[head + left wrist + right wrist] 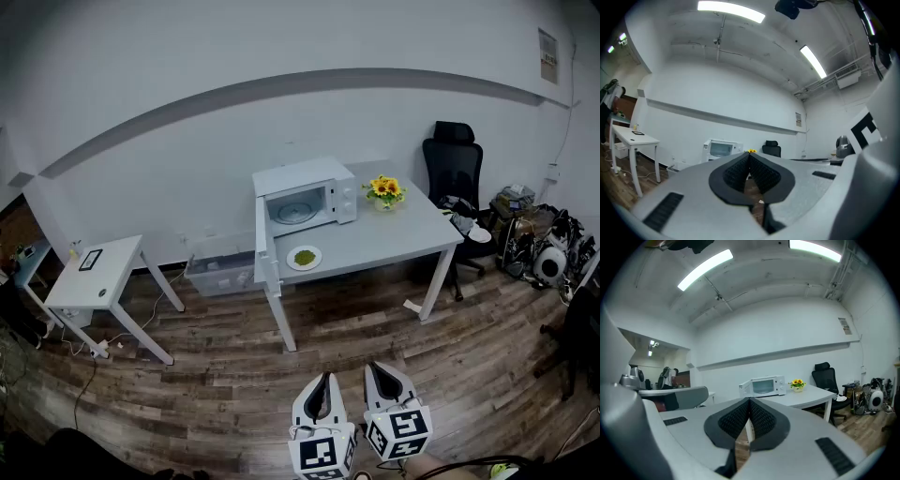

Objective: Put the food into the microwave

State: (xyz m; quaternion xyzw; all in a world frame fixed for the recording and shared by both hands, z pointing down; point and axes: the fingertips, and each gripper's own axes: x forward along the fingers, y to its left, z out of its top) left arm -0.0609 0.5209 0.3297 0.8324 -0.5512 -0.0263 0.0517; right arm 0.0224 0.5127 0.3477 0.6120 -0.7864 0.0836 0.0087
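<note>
A white microwave stands on the grey table, its door swung open to the left. A white plate with green food lies on the table just in front of the oven. Both grippers hang low over the floor, well short of the table. My left gripper is shut with nothing in it, and my right gripper beside it is shut and empty too. The microwave shows far off in the left gripper view, and the microwave shows likewise in the right gripper view.
A pot of yellow flowers sits right of the microwave. A black office chair stands at the table's right end, with bags and clutter beyond. A small white side table is at the left. A plastic storage box sits under the wall.
</note>
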